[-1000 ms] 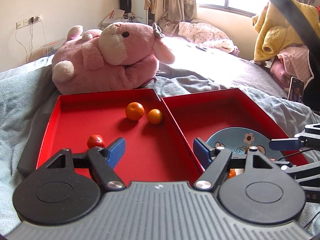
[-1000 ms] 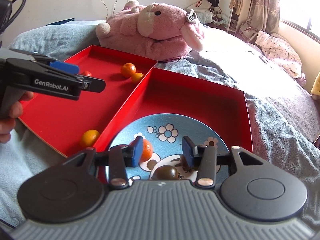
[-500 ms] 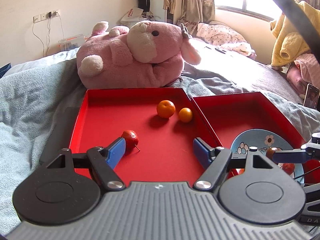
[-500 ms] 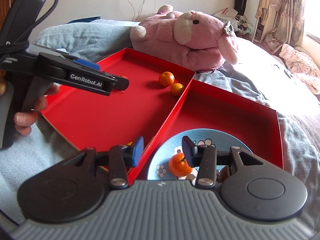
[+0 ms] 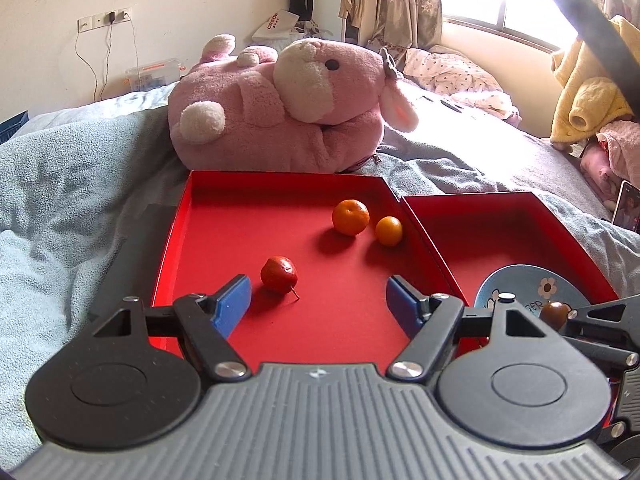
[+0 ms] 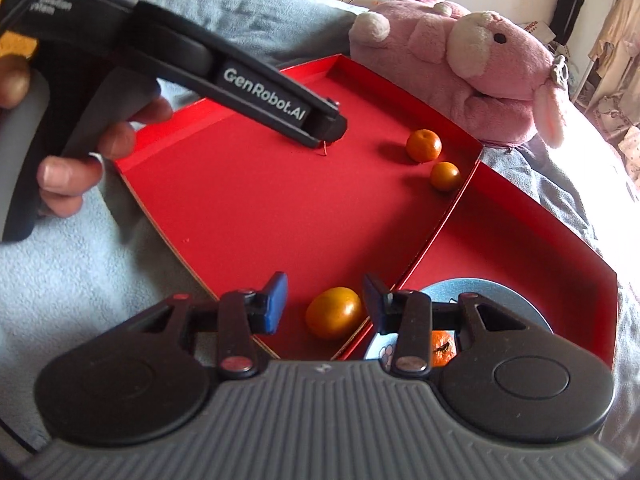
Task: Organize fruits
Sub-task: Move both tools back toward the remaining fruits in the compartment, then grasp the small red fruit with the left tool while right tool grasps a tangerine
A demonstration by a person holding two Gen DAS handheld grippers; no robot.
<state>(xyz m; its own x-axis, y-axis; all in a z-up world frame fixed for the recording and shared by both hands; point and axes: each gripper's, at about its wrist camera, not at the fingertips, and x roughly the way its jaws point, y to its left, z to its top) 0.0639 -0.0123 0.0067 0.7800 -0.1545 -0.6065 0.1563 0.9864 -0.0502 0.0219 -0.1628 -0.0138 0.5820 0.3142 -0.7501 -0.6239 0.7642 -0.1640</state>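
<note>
Left gripper [image 5: 318, 300] wide, nothing between its blue pads. The small red fruit [image 5: 279, 275] lies just ahead of them, nearer the left pad [image 5: 232, 306], stem toward us, on the floor of the left red tray [image 5: 248, 216]. Farther ahead and to the right sit a mandarin [image 5: 351, 217] and a smaller orange fruit [image 5: 389, 231], close together by the divider wall.

Right gripper [image 6: 324, 300] also wide and empty. A yellow-orange fruit [image 6: 334, 312] sits just ahead between its pads, closer to the right pad [image 6: 374, 300], tight against the wall of the left tray. Beyond that wall, behind the right finger linkage, a mandarin with a stem scar [image 6: 440, 350] rests on the blue flowered plate [image 6: 516, 300] in the right tray [image 6: 560, 240]. From the left view, a dark brownish fruit [image 5: 554, 313] also shows at the plate.

Risks, as we judge them: the red fruit is off-centre, so closing the left pads could nudge it sideways and roll it. The yellow-orange fruit hugs the wall; the right pad may catch the wall edge and lift or shift the tray on the soft blanket [image 5: 72, 200].

Against a second ago: the right gripper has moved from over the plate to the left tray's near corner. The left gripper has swung so the red fruit, then at its left pad, now lies ahead.
</note>
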